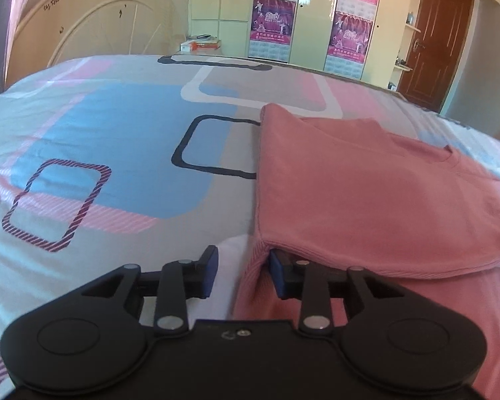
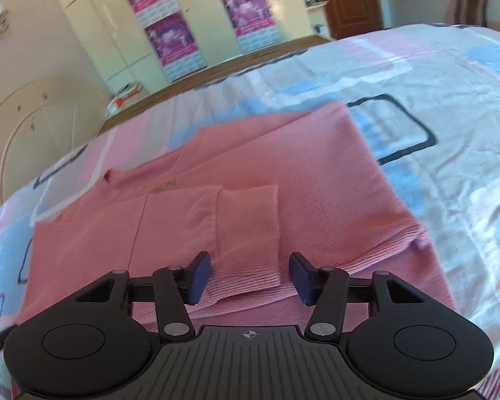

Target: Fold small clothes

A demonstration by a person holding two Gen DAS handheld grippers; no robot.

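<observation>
Under the pink sweater's (image 1: pixel 366 193) folded edge, I'm losing my left gripper's (image 1: pixel 243 275) right fingertip; both claws, the right gripper (image 2: pixel 248 275) too, are hovering spread wide, grasping nothing.

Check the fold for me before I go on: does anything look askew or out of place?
Mostly tidy. The pink sweater lies partly folded on the bedsheet, its sleeve cuff laid across the front. One oddity: the hem corner bunches up and sticks out past the folded edge.

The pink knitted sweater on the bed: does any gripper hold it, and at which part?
Neither holds the pink knitted sweater. Left gripper is open around its ribbed hem corner; right gripper is open around a cuff.
</observation>
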